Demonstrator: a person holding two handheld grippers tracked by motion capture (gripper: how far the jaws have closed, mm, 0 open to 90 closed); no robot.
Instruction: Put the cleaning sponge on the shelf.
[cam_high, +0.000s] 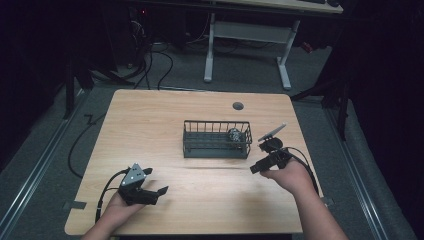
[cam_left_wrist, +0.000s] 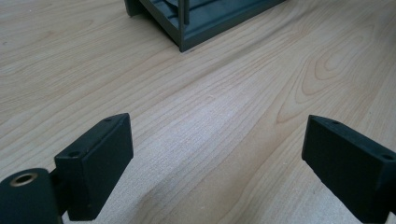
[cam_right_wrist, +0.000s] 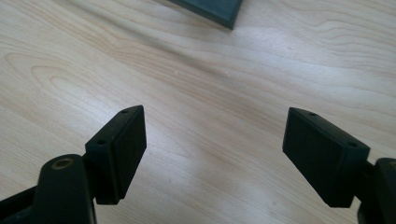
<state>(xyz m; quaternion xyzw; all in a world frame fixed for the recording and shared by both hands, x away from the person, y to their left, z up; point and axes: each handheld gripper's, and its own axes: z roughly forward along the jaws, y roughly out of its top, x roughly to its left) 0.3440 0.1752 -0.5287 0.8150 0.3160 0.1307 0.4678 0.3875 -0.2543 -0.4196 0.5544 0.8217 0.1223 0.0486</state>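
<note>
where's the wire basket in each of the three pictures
High view: the wire basket sits at the middle of the table, a little right of centre, between the two grippers.
Left gripper view: one corner of it juts in at the top edge, just left of centre.
Right gripper view: a corner of its base pokes in at the top, around the middle.
Shared landmark: the pale wood-grain table.

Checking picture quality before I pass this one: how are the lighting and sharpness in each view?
High view: tabletop lit, surroundings nearly black, wire basket slightly soft. Left gripper view: wood grain sharp, basket corner crisp. Right gripper view: pale glare across the wood near the basket's edge.
</note>
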